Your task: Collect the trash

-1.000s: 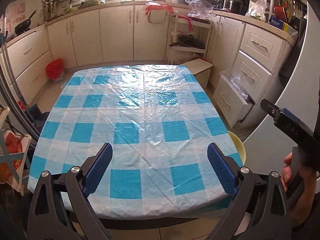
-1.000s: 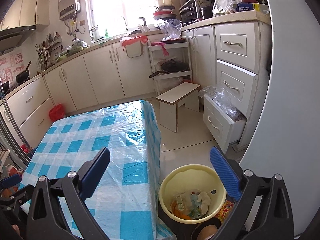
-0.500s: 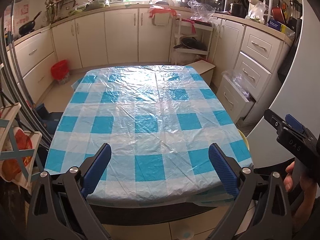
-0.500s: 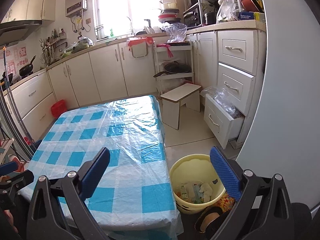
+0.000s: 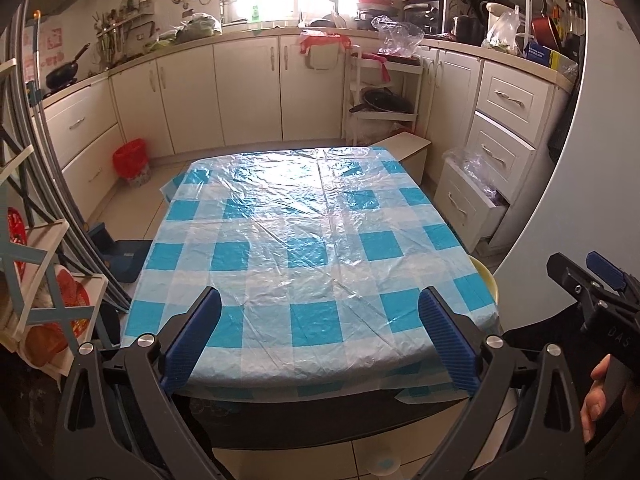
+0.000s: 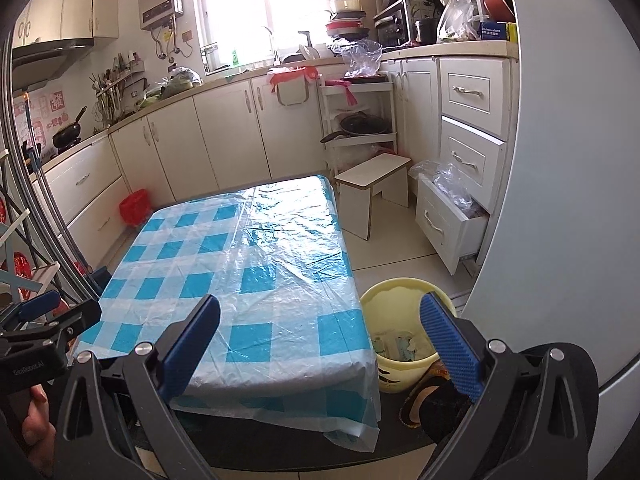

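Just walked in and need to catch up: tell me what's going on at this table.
A person holds a two-finger gripper in each hand over a table with a blue checked cover. The left gripper and right gripper are both open and hold nothing. No trash shows on the tabletop. A yellow bin on the floor by its right edge has scraps inside.

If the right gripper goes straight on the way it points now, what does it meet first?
Probably the checked tablecloth near the table's right edge; the right gripper is open and empty. Depth is unclear.
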### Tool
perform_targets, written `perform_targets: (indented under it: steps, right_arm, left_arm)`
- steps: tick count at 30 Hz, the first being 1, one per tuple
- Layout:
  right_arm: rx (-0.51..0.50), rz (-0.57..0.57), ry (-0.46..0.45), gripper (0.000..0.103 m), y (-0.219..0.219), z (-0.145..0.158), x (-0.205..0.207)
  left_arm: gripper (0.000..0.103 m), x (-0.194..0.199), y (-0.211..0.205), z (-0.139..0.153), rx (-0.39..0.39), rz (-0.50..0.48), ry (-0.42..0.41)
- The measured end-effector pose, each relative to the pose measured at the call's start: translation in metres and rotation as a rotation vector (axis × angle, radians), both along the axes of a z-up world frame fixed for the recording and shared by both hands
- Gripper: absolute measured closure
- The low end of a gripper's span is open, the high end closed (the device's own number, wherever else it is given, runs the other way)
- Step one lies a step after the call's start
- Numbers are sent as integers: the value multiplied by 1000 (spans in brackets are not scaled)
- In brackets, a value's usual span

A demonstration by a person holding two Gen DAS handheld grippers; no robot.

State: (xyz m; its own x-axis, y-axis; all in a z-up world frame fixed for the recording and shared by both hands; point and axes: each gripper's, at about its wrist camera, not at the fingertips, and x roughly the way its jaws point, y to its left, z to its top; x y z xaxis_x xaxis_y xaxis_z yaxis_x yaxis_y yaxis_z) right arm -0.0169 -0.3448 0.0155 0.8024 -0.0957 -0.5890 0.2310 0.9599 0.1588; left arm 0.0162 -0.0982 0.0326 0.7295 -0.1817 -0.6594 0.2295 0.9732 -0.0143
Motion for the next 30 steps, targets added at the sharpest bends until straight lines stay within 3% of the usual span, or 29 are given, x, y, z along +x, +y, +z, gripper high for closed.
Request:
perform_targets:
  steps: [11,30]
  right_arm:
    - [26,3,5,7,19,10,-19]
    - [-23,54,4,7,46,3,-26]
  left_arm:
    - [8,-21,9,14,28,39,-25]
    - [8,-35,15,15,100,82,-27]
